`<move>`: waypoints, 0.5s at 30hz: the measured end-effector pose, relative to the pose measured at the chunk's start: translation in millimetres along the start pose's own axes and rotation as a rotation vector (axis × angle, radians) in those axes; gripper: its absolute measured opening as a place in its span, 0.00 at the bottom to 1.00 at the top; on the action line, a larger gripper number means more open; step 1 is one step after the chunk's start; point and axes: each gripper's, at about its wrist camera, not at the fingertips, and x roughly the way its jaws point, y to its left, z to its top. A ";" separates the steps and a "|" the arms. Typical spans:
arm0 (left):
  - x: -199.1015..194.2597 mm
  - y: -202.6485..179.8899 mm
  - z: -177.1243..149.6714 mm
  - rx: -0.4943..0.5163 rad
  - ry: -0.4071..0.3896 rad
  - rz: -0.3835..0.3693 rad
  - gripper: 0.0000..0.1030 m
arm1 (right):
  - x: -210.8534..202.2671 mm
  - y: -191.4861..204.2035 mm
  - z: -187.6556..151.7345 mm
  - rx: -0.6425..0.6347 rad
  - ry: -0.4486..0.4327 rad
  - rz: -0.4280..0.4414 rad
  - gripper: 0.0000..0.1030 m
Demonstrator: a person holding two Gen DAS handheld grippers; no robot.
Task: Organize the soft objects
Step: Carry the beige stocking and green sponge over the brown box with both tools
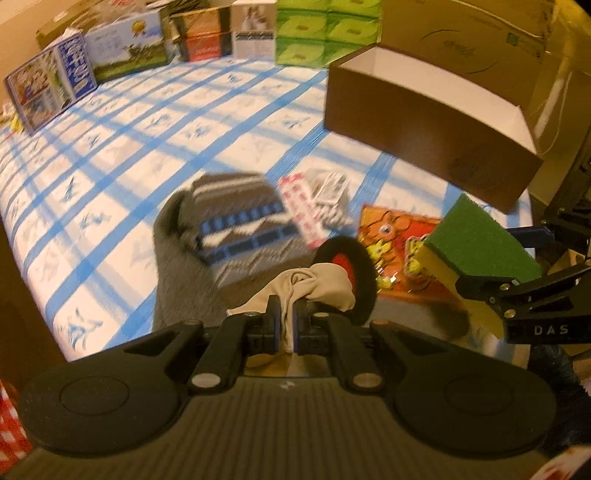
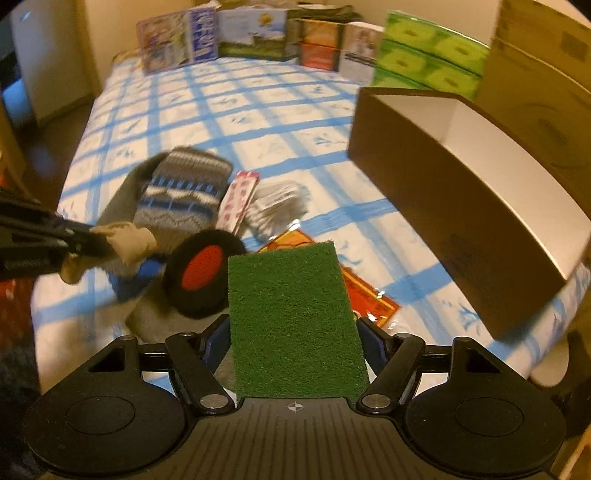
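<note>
My left gripper (image 1: 286, 314) is shut on a beige cloth (image 1: 325, 286), held above the blue-checked bed cover; it also shows in the right wrist view (image 2: 127, 240). My right gripper (image 2: 293, 332) is shut on a green and yellow sponge (image 2: 295, 317), which shows at the right of the left wrist view (image 1: 476, 243). A black pad with a red centre (image 2: 201, 273) lies just beyond the beige cloth. A grey, blue and white knitted piece (image 1: 236, 221) lies on the cover. An open brown box with white inside (image 1: 436, 122) stands at the right.
A pink patterned packet (image 1: 301, 212), a grey-white bundle (image 1: 332, 195) and an orange cartoon packet (image 1: 395, 236) lie near the knit. Cartons and green tissue packs (image 1: 325, 29) line the far edge. A large cardboard box (image 2: 539, 62) stands behind the brown box.
</note>
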 end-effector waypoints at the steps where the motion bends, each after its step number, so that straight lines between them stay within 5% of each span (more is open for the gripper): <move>1: -0.3 -3.2 3.6 0.008 -0.005 -0.007 0.06 | -5.0 -3.4 2.0 0.021 -0.004 -0.002 0.70; 15: 19.3 -61.2 91.6 0.131 -0.095 -0.109 0.06 | -39.1 -64.9 37.3 0.216 -0.095 -0.082 0.70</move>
